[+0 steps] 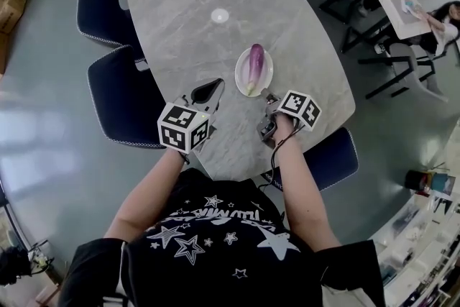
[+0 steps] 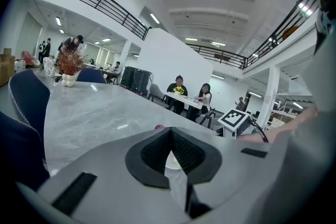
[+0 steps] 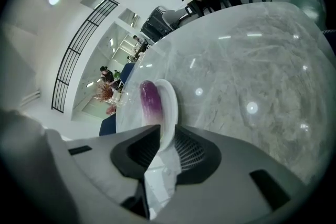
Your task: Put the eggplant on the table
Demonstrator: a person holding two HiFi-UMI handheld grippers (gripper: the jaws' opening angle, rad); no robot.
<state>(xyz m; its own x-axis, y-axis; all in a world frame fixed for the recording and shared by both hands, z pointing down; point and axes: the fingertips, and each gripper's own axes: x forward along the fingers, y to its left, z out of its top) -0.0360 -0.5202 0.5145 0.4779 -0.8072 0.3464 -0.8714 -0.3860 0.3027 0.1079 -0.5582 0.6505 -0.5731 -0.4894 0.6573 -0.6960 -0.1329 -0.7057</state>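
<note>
Head view looks steeply down on a grey marbled desk, where the eggplant lies lengthwise in a small white plate close to the desk's near edge. It is long and slim, deep purple at its far end and fading through pale lilac to almost white toward the person, with a greenish-yellow tip at the near end; in the right gripper view its skin looks smooth, with a soft shine. It rests on the plate, not on the bare stone.

The left gripper is over the desk just left of the plate; its fingers are drawn together at the tips with nothing between them (only a sliver of plate and desk shows through the gap lower down). The right gripper is just beside the plate's near rim; its fingers stand a narrow way apart and the rim lines up in that gap; whether they touch it I cannot tell.

Each gripper's cube carries black-and-white square markers; the person's black shirt bears white stars and a line of lettering too blurred to read. A small white disc lies farther up the desk, well apart from the plate; dark blue chairs stand along the desk's left side.
</note>
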